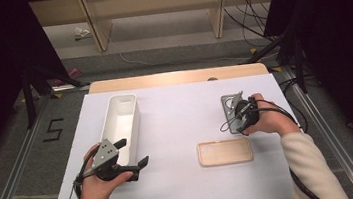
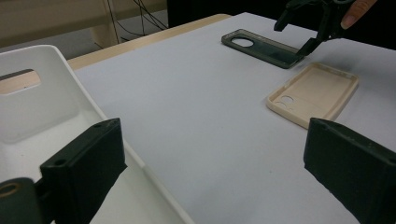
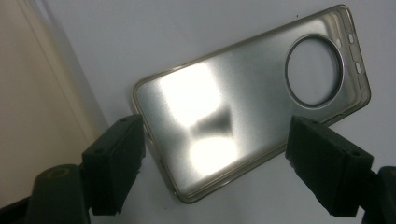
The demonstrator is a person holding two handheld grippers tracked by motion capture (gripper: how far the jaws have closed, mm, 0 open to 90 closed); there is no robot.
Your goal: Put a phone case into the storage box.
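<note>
The right tool (image 1: 239,114) stands over the near end of a grey phone case (image 1: 232,107) on the right side of the bench (image 1: 176,114). Its jaws are apart, one on each side of the case's near end. In the right gripper view the pads do not press on the case (image 3: 243,102), which lies flat on the white surface with its hollow side up and its round camera opening at the far end. In the left gripper view one jaw tip of the right tool (image 2: 306,28) sits at the case's (image 2: 261,46) near corner; whether it touches cannot be told.

A beige phone case (image 1: 225,152) lies flat just nearer the person than the grey one, hollow side up, apart from it.

The left tool (image 1: 133,154) is held at the left of the bench with its jaws wide apart and nothing between them. One jaw hangs over the near end of a long white bin (image 1: 123,123), the other over bare bench. The bin stands lengthwise, running away from the person, well apart from both cases. In the left gripper view its (image 2: 51,100) end wall carries a slot handle.
</note>
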